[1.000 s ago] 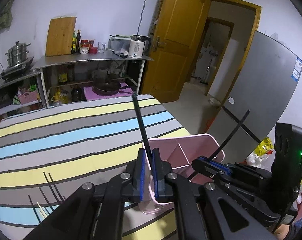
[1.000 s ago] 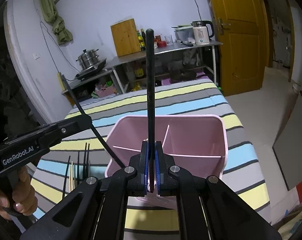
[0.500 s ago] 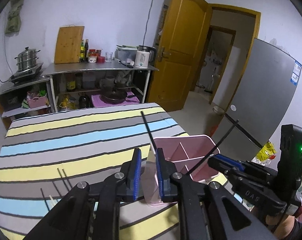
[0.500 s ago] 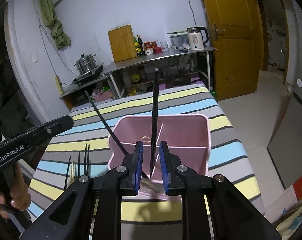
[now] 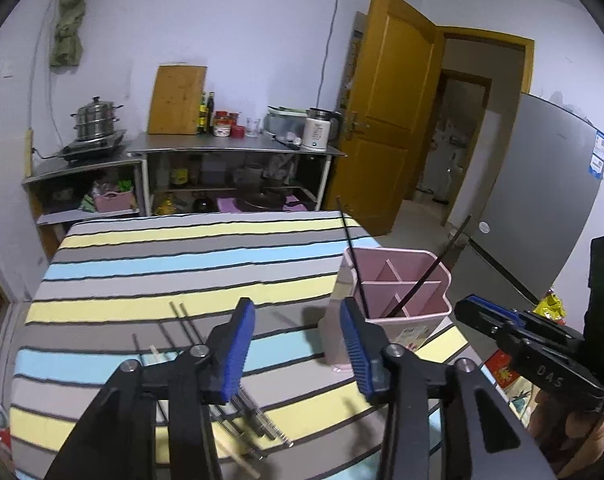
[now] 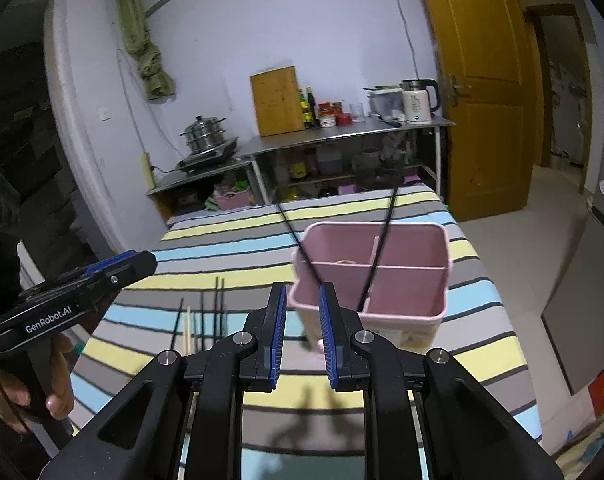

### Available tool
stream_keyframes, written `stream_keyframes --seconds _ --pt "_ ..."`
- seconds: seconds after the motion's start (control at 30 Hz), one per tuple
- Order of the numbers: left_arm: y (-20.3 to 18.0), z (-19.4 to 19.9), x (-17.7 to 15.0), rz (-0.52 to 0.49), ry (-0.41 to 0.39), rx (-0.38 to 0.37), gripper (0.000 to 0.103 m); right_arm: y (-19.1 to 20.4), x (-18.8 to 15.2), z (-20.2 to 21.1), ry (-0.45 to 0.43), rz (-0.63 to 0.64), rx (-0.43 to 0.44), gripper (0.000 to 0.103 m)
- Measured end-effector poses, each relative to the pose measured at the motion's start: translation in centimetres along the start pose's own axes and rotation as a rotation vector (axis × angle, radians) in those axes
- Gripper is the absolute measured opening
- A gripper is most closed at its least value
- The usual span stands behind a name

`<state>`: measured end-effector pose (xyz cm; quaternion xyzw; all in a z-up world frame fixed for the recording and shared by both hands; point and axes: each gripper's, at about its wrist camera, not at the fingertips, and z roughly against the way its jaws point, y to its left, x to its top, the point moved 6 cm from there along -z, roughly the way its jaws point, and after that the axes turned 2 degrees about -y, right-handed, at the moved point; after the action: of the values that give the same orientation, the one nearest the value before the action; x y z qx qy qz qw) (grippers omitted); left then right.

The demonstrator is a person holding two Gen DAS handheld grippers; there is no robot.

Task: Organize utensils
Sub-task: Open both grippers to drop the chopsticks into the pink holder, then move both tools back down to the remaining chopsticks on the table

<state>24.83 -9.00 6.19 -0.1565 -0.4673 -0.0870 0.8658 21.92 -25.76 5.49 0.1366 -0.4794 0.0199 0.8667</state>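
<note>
Left of the bin (image 6: 406, 276), loose chopsticks (image 6: 206, 312) lie on my striped surface (image 5: 174, 264). My left hand-held gripper (image 5: 298, 340) is opening with nothing between its pads. The pink bin has dividers; two black chopsticks (image 6: 376, 248) stand tilted in its near compartments, leaning apart. My right hand-held gripper (image 6: 300, 334), just before the bin, is partly open and empty. Behind the bin stand a shelf (image 6: 342, 136) and a door (image 6: 482, 80).
</note>
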Motion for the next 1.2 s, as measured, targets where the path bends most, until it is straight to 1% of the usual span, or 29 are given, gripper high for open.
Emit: stream_keyframes --seconds 0.13,0.3,0.43,0.53,0.7,0.9,1.03,1.2 --pt "1.0 1.4 -1.2 0.015 -0.016 0.016 0.045 1.7 -0.7 0.2 0.001 0.029 0.014 0.017" --pt "2.4 2.0 -2.9 0.034 -0.002 0.031 0.045 3.1 -1.7 -0.2 0.015 0.053 0.036 0.017" --pt "4.1 2.0 -4.2 0.055 0.014 0.062 0.045 4.1 -2.7 -0.9 0.033 0.078 0.05 0.017" --pt "5.5 2.1 -5.1 0.073 0.012 0.1 0.045 5.0 -3.6 -1.5 0.052 0.088 0.06 0.017" --pt "7.9 1.4 -6.6 0.103 0.038 0.135 0.045 5.5 -4.7 -2.9 0.09 0.082 0.089 0.017" --pt "11.2 0.4 -8.7 0.167 0.082 0.173 0.045 6.3 -6.1 -5.0 0.146 0.093 0.115 0.017" --pt "13.0 -1.0 -10.2 0.205 0.139 0.209 0.044 6.7 -7.2 -6.7 0.186 0.101 0.125 0.017" --pt "15.1 -3.5 -12.5 0.252 0.216 0.217 0.044 7.3 -8.6 -8.8 0.234 0.116 0.137 0.017"
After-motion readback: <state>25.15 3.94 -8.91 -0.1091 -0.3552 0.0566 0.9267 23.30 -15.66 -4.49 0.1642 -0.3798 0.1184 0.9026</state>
